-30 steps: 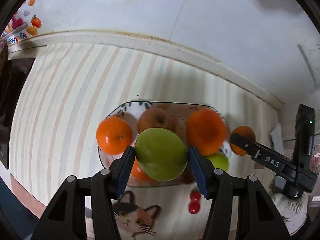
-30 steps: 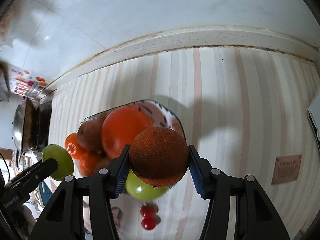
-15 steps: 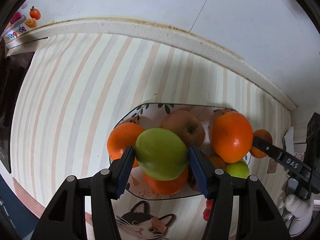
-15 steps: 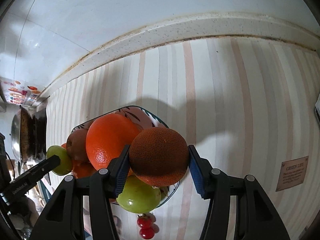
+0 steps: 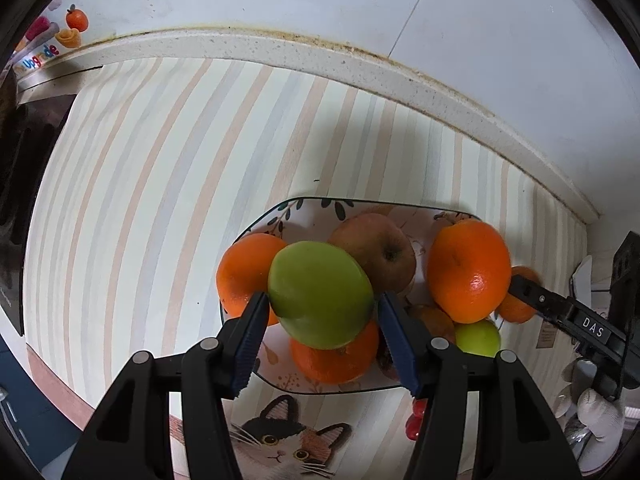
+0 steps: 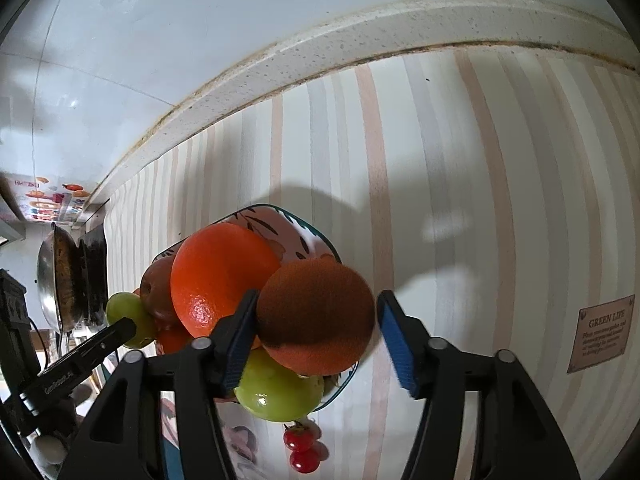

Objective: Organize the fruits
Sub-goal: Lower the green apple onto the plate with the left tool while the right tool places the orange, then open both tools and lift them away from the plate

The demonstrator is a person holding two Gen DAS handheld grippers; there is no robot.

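A patterned plate [image 5: 304, 210] on the striped mat holds several oranges, a brown apple [image 5: 380, 252] and a green apple [image 5: 478, 338]. My left gripper [image 5: 320, 316] is shut on a green apple [image 5: 318, 298], held above the plate's near left side. My right gripper [image 6: 316, 322] holds a dull orange [image 6: 316, 316] over the plate's right edge [image 6: 320, 232]; the orange touches the left pad and a thin gap shows at the right pad [image 6: 396, 340]. The right gripper also shows in the left wrist view [image 5: 560, 312].
Two cherry tomatoes [image 6: 300, 448] lie on the mat just before the plate. A cat picture [image 5: 280, 440] is printed on the mat's near edge. A stove with a pan [image 6: 60, 280] stands to the left. The wall ledge [image 5: 320, 52] runs behind.
Both grippers have risen and moved forward over the plate with their fruit. A small gap has appeared between the right pad and the dull orange.
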